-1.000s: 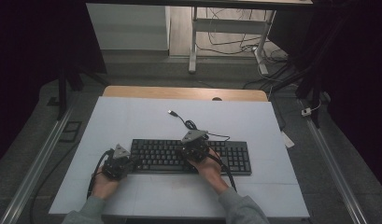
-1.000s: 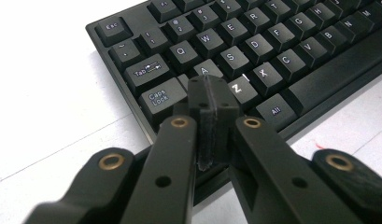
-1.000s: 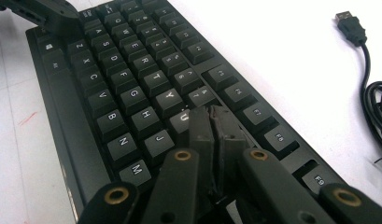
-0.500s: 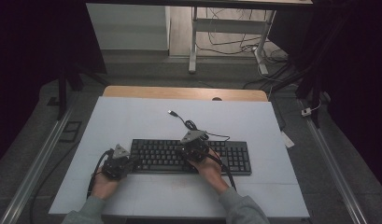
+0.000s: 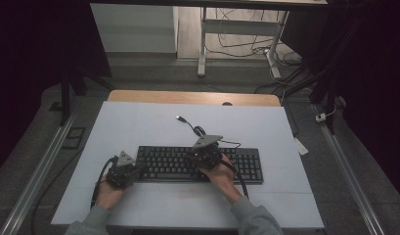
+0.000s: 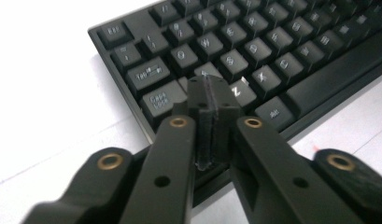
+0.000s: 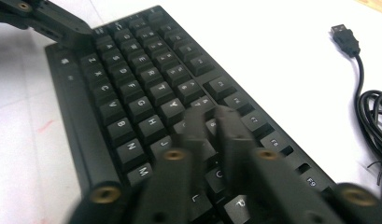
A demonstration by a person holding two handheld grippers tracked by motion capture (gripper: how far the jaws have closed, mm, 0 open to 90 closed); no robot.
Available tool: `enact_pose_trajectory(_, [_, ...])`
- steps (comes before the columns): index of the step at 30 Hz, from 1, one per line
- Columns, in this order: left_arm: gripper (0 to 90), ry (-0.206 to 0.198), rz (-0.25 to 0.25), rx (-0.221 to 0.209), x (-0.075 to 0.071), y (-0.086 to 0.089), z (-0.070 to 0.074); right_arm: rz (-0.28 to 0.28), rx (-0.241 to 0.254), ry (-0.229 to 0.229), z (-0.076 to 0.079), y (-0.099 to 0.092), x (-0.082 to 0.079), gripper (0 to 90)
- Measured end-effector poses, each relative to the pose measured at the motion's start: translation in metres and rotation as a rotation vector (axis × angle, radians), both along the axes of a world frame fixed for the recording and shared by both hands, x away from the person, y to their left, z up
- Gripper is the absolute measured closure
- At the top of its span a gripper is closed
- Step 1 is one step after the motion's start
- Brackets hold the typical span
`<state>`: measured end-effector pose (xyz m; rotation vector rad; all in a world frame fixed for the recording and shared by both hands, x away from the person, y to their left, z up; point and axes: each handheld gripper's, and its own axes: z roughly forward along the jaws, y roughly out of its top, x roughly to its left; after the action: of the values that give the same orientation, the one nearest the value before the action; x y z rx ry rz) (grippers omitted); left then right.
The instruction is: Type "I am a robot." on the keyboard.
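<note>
keyboard (image 5: 200, 164) is a black full-size one lying flat on the white worktop (image 5: 139, 127), a bit toward 6 o'clock of centre, long side running 9 to 3. its cable (image 5: 197, 129) snakes off from the back edge toward 12 o'clock, bunches up in a little coil and ends in a usb plug (image 5: 179, 118) lying loose on the worktop.

left tongs (image 6: 212, 100) sit at the 9 o'clock end of the board. in the left gripper view the jaws are pretty much together, just a thin slit between the pads, nothing caught in there, and the tips hang right over the keys between caps lock and z. can't tell if they actually touch a key.

right tongs (image 7: 212, 126) are over the middle of the board, around 1 o'clock of the left ones. they've just been opening a bit, and the right gripper view shows a narrow gap between the blurred tips, nothing between them, over the keys just past h and j.

both hands come in from 6 o'clock, grey sleeves at the edge.
</note>
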<state>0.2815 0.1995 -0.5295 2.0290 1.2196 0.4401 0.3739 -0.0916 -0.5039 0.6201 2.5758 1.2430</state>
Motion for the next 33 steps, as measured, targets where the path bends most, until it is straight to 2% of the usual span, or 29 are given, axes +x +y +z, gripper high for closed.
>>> enact_pose_trajectory(2, [82.2,-0.013,-0.001,-0.022,-0.001,0.001,0.001,-0.001,0.003,-0.001,0.001,-0.001,0.000,69.7])
enact_pose_trajectory(3, [76.3,-0.018,-0.004,-0.027,-0.001,0.002,0.002,0.000,0.013,0.006,0.002,-0.004,0.000,64.5])
enact_pose_trajectory(4, [76.3,-0.026,0.001,-0.031,-0.002,0.002,0.003,0.000,0.013,0.006,0.002,-0.004,0.000,64.5])
enact_pose_trajectory(5, [68.6,-0.030,0.004,-0.038,-0.002,0.002,0.004,-0.001,0.017,0.013,0.002,-0.006,0.000,60.0])
enact_pose_trajectory(7, [63.1,-0.039,0.006,-0.046,-0.003,0.002,0.005,0.000,0.026,0.016,0.002,-0.008,-0.001,56.5])
enact_pose_trajectory(8, [63.1,-0.041,0.008,-0.050,-0.003,0.002,0.005,0.000,0.026,0.016,0.002,-0.008,-0.001,56.5])
enact_pose_trajectory(9, [57.8,-0.045,0.011,-0.050,-0.004,0.002,0.006,0.002,0.021,0.013,0.003,-0.010,-0.001,53.6])
enact_pose_trajectory(10, [57.8,-0.048,0.013,-0.050,-0.004,0.002,0.006,0.002,0.021,0.013,0.003,-0.010,-0.001,53.6])
enact_pose_trajectory(18, [37.4,-0.041,0.025,-0.050,-0.004,0.001,0.009,-0.001,0.031,0.016,0.003,-0.016,-0.003,44.7])
enact_pose_trajectory(25, [34.6,-0.040,0.010,-0.062,-0.006,0.001,0.011,-0.015,0.050,0.028,0.006,-0.027,-0.008,37.6])
enact_pose_trajectory(29, [34.4,-0.039,0.006,-0.066,-0.006,0.002,0.011,-0.026,0.047,0.040,0.006,-0.036,-0.012,36.6])
enact_pose_trajectory(33, [34.5,-0.040,0.003,-0.063,-0.006,0.002,0.011,-0.036,0.040,0.033,0.005,-0.044,-0.016,36.7])
